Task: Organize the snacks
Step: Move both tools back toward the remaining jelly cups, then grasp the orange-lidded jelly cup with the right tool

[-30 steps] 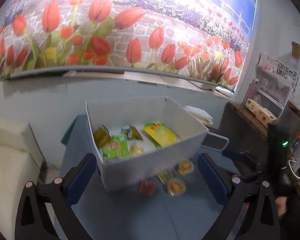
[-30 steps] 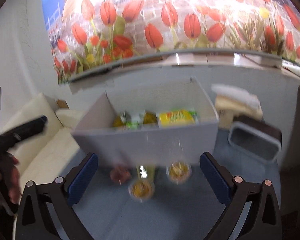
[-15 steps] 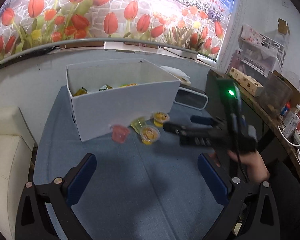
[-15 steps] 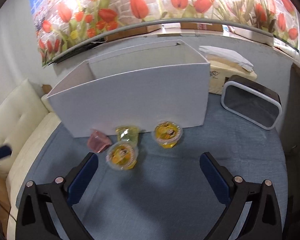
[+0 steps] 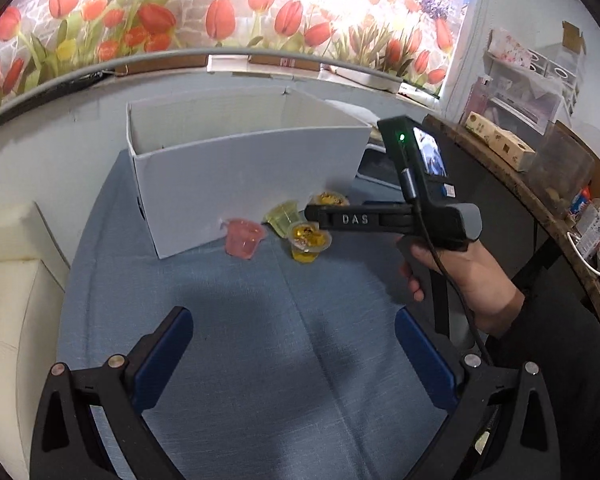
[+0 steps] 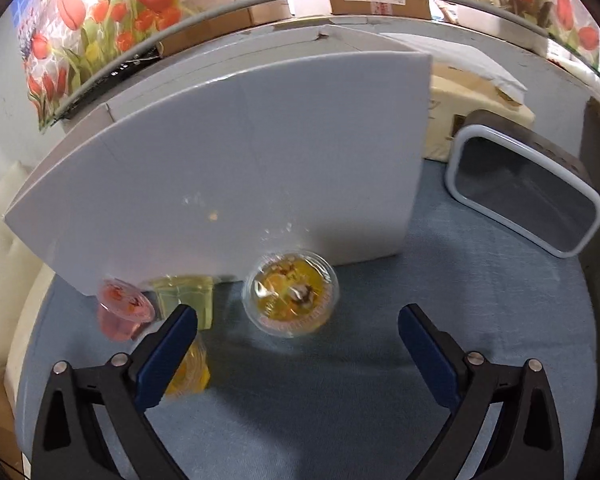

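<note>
Hovering low over the blue tablecloth (image 6: pixel 380 420), my right gripper (image 6: pixel 298 336) has its blue pads spread wide, nothing between them. Straight ahead sits a yellow jelly cup (image 6: pixel 291 294) with its printed lid facing me, just in front of the white box (image 6: pixel 236 168). My right view shows that cup close up; the left view only catches its rim (image 5: pixel 329 199) peeking past the gripper body. To the left, the pink jelly cup (image 6: pixel 122 308) and the green jelly cup (image 6: pixel 188 296) sit against the box wall, and a second yellow cup (image 6: pixel 192 372) is half hidden behind my left pad.

My left gripper (image 5: pixel 294 356) hangs farther back, jaws wide apart and empty. From here I see what the right camera cannot: the right gripper's own black body (image 5: pixel 384 220), a green light on it, and the hand (image 5: pixel 464 276) gripping its handle, reaching in over the cups. Here the pink cup (image 5: pixel 244 237), green cup (image 5: pixel 284 218) and second yellow cup (image 5: pixel 308 240) form a tight cluster at the box's front corner. A grey-rimmed container (image 6: pixel 528 196) lies to the box's right.

Compared with half a second ago, the right gripper has dropped much closer to the cups. The box contents seen a second ago are now hidden behind its front wall.
</note>
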### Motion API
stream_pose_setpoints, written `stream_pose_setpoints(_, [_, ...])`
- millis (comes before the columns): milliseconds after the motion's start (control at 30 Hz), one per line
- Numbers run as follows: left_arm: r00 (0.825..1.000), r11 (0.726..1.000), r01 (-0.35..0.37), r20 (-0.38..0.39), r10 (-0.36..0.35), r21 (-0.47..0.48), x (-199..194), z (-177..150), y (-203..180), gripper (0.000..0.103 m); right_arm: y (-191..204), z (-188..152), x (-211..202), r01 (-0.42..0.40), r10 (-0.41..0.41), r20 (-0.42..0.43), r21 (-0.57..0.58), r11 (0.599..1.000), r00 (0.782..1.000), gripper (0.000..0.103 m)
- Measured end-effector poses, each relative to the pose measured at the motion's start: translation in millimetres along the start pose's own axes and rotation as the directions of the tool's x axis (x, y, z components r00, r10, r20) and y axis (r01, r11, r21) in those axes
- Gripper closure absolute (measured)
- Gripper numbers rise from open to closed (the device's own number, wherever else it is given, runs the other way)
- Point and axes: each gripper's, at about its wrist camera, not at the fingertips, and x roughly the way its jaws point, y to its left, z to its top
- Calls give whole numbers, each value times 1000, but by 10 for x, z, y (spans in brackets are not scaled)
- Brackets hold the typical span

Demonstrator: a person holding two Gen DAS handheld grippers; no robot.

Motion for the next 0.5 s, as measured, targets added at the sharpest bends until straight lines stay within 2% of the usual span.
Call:
stream_pose_setpoints(100, [1000, 1000, -7, -8, 7, -5, 46, -7, -10, 0, 22, 30, 101, 30, -30, -40, -14, 999, 999, 34])
stream_pose_setpoints(167, [1000, 1000, -7, -10, 7, -8, 63, -6, -5, 0, 36, 39, 110, 42, -43, -28, -36, 998, 999, 38])
stream_pose_setpoints(200, [1000, 1000, -13, -12, 13, -7, 83, 0, -2, 0, 38, 47, 115, 36, -37, -29, -44, 998, 999, 47])
stream_pose_setpoints(233, [1000, 1000, -17, -12, 16, -7, 95, 3, 1, 0, 38, 52, 114, 27, -28, -30, -50, 998, 999, 62])
stream_pose_setpoints(400, [1000, 999, -28, -11, 27, -32, 159, 28, 52, 0, 10, 50, 81, 21, -22, -28, -48, 999, 999, 64])
stream_pose_setpoints(500, [998, 998, -56, -3, 56, -37, 224, 67, 98, 0, -73, -129, -137, 14, -14, 0, -43, 999, 1000, 68])
